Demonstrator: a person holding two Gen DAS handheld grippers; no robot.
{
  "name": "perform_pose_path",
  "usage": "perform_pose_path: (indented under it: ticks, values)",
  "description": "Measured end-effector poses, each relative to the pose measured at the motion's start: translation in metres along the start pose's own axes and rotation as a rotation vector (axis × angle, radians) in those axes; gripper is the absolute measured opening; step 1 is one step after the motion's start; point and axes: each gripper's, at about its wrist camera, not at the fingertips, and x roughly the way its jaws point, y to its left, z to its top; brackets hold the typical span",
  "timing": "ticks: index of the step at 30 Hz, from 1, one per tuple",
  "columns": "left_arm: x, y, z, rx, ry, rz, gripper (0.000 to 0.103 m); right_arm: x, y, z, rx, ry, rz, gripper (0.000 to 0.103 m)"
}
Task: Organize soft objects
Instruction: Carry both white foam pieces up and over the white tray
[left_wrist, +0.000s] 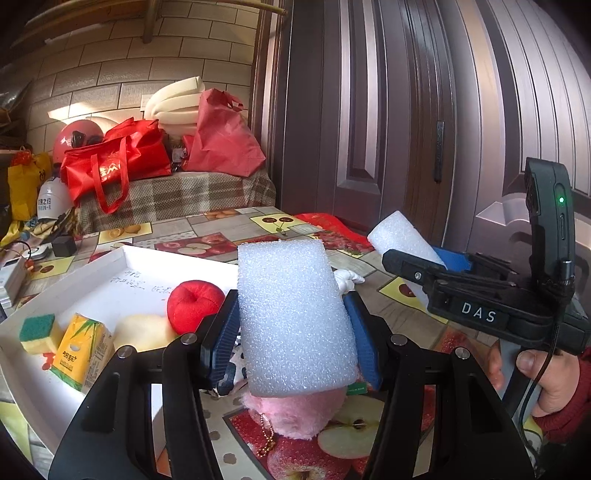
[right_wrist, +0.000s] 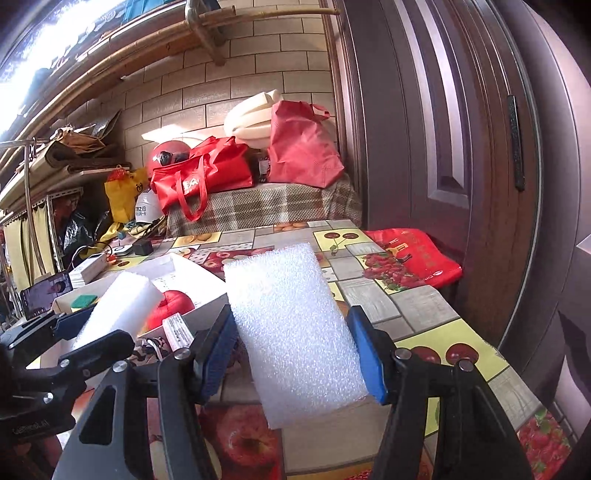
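White foam block (left_wrist: 295, 317) is clamped in the left gripper (left_wrist: 291, 332); the right gripper (right_wrist: 295, 350) jaws pinch another foam block (right_wrist: 291, 332). Only the left wrist view shows a pink plush (left_wrist: 295, 413) on the bench (right_wrist: 424, 306).

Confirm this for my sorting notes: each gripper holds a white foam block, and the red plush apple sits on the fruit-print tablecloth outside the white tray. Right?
Not quite. The red plush apple lies inside the white tray, as the left wrist view shows. The left gripper and right gripper each hold a white foam block.

Plush apple (left_wrist: 194, 304), sponge (left_wrist: 37, 332), tissue pack (left_wrist: 83, 352) inside tray (left_wrist: 110, 266) on table (left_wrist: 399, 317)
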Motion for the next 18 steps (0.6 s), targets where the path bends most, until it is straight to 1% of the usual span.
perform_pose_path:
  ticks: [4, 11, 16, 18]
  values:
    - [-0.009, 0.001, -0.001, 0.014, -0.026, 0.024, 0.056, -0.003, 0.006, 0.002, 0.022, -0.012, 0.015, 0.061]
    - [-0.014, 0.014, -0.002, -0.012, -0.018, 0.06, 0.056, -0.004, 0.031, 0.0, 0.011, -0.01, 0.068, 0.062]
    - [-0.027, 0.023, -0.005, 0.023, -0.033, 0.107, 0.056, -0.005, 0.049, -0.002, -0.014, -0.009, 0.097, 0.062]
    - [-0.034, 0.031, -0.007, 0.034, -0.051, 0.137, 0.056, -0.003, 0.055, -0.002, -0.023, -0.01, 0.105, 0.062]
